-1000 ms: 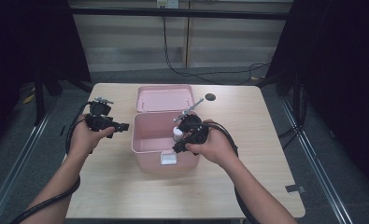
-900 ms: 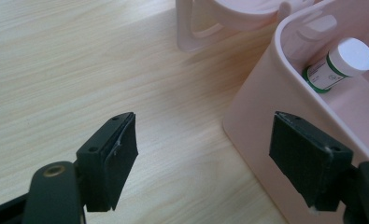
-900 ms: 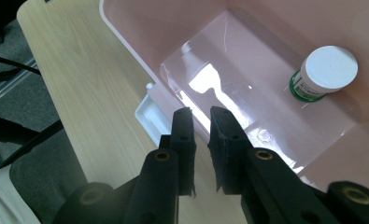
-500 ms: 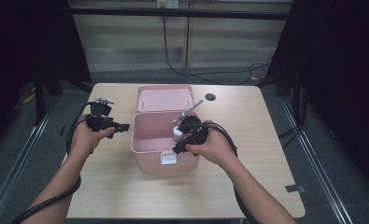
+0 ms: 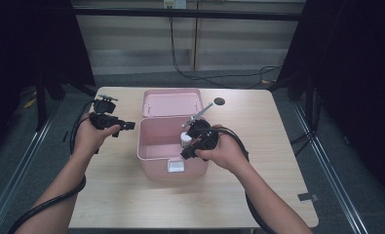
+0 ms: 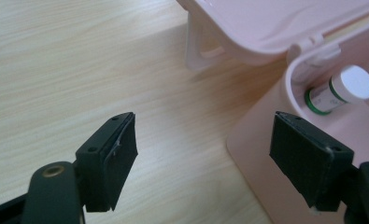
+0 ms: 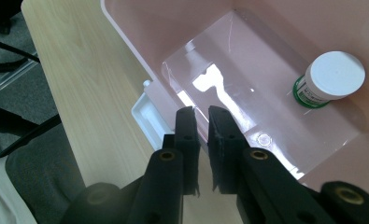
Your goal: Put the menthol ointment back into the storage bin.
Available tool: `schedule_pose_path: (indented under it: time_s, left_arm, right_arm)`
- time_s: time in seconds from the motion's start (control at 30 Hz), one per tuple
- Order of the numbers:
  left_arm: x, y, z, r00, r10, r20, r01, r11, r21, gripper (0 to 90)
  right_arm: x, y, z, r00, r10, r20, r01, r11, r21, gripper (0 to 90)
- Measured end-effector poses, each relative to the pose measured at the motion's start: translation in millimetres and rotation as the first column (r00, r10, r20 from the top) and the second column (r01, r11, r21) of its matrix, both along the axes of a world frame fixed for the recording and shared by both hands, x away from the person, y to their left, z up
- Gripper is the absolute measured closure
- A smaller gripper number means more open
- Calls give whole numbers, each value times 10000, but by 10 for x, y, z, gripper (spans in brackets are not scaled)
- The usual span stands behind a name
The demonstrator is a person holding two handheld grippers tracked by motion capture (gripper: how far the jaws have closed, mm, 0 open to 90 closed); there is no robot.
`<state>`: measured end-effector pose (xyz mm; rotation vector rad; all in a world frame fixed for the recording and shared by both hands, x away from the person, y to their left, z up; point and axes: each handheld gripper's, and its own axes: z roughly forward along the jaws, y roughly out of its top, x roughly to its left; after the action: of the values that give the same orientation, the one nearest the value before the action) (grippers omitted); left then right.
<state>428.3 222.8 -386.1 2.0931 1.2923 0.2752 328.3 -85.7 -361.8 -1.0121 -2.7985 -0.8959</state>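
An open pink box stands mid-table, its lid lying back behind it. A small white-capped bottle with a green band lies inside by the right wall, also seen in the high view and the left gripper view. My right gripper hangs over the box's front right rim; its jaws have just been closing and stand nearly together with nothing between them. My left gripper is open wide above the bare table, just left of the box, and holds nothing.
A white latch sticks out from the box's front wall. A dark round spot lies on the table behind the lid. Wooden tabletop spreads to the right and in front of the box. Cables trail from both grippers.
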Motion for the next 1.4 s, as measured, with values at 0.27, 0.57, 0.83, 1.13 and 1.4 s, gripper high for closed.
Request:
schedule_pose_path:
  time_s: [0.27,0.57,0.83,1.13,1.4]
  left_arm:
    - [137,-131,64,9998,106,-162,-105,9999,79,228]
    - [256,-223,116,9987,413,-289,-411,9991,65,236]
    - [401,-324,96,9938,952,-576,-954,9954,4,289]
    - [578,-429,24,9831,1541,-992,-1541,9880,74,400]
    - [726,-531,-18,9738,1877,-1283,-1854,9822,298,484]
  right_arm:
    - [2,-9,-19,9999,118,-7,-118,9999,52,804]
    - [-2,-30,-27,9996,262,99,-262,9997,4,794]
    - [-2,-27,-37,9992,372,121,-371,9993,-36,779]
    - [3,-28,-35,9992,400,99,-400,9992,-47,782]
    - [21,-47,-42,9989,462,-15,-462,9989,90,787]
